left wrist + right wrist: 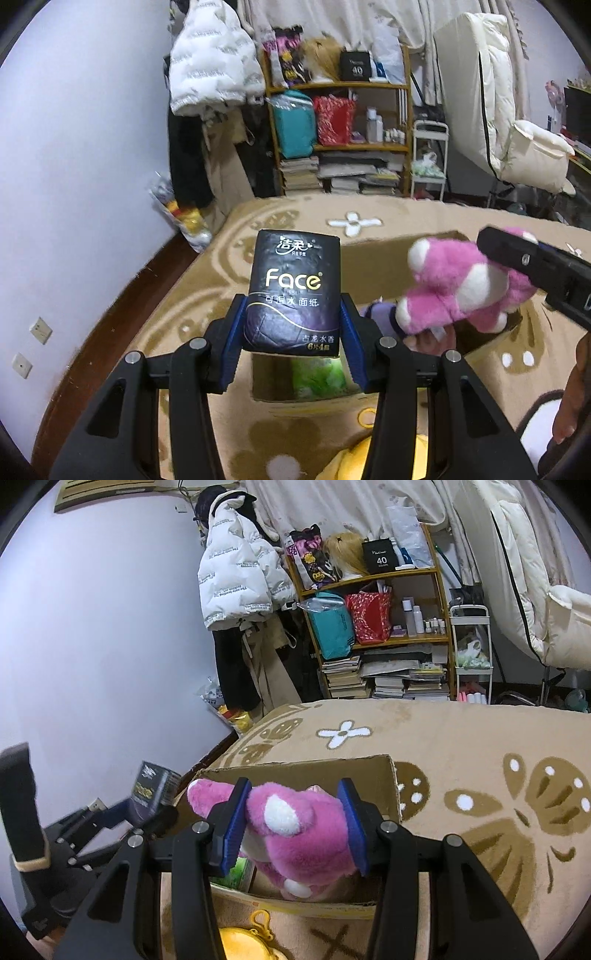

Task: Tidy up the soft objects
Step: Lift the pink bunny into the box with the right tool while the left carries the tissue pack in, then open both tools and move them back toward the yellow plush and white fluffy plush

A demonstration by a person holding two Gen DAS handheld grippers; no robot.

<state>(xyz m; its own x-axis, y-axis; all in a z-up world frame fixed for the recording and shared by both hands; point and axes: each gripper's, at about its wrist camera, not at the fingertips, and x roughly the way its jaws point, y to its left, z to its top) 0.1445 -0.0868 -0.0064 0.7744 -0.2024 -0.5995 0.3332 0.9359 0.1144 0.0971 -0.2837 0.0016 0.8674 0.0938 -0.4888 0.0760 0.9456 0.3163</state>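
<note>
We pinch the tissue pack (293, 291) in our left gripper (293, 332) and the pink plush bear (295, 823) in our right gripper (293, 823) above the cardboard box (310, 771) — crowded together, they could collide and spill outside.

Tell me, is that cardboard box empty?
Not empty. Inside the cardboard box a green packet already lies at the bottom, below the pink plush toy.

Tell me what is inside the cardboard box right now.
Inside the cardboard box, a green packet shows at the near left, and something purple beside it. The pink plush toy and the tissue pack, both held above, hide the rest of the floor.
</note>
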